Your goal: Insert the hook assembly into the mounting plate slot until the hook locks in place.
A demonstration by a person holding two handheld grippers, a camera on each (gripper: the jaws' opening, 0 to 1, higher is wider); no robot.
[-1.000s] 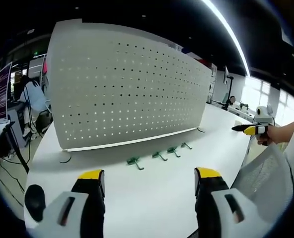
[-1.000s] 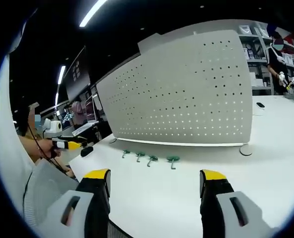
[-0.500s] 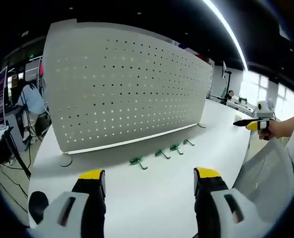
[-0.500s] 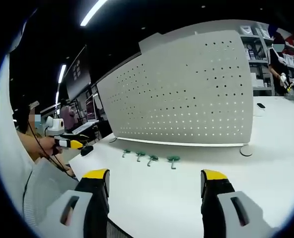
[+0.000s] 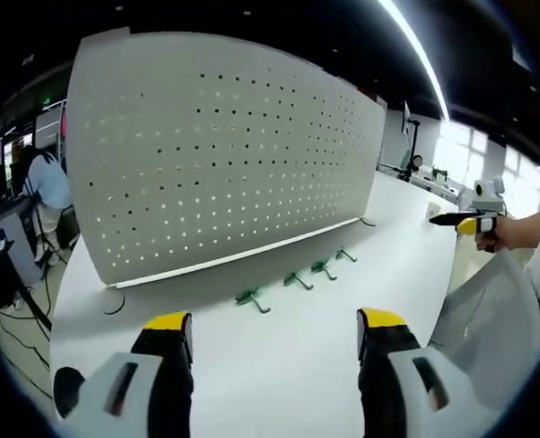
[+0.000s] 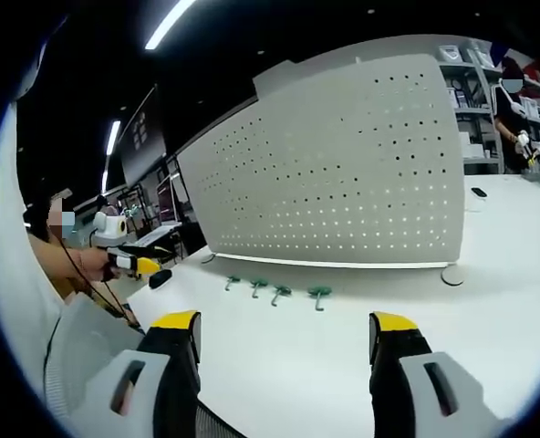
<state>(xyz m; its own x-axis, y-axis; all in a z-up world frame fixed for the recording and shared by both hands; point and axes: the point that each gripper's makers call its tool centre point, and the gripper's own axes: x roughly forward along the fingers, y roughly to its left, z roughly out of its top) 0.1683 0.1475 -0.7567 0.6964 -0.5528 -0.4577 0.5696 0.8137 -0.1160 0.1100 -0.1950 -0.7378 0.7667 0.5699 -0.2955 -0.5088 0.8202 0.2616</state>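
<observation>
The white perforated mounting plate [image 5: 215, 155] stands upright on the white table [image 5: 279, 365]. Four green hooks [image 5: 293, 283] lie in a row on the table just in front of its lower edge, apart from it. The left gripper [image 5: 275, 342] is open and holds nothing, near the hooks. The right gripper [image 6: 284, 342] is also open and empty, facing the plate [image 6: 343, 169] and hooks [image 6: 275, 292].

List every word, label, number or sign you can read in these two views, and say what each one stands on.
None can be read. The pegboard, the green hooks and the table carry no print. The dark wall panel behind shows pale marks, too small and blurred to read.
</observation>
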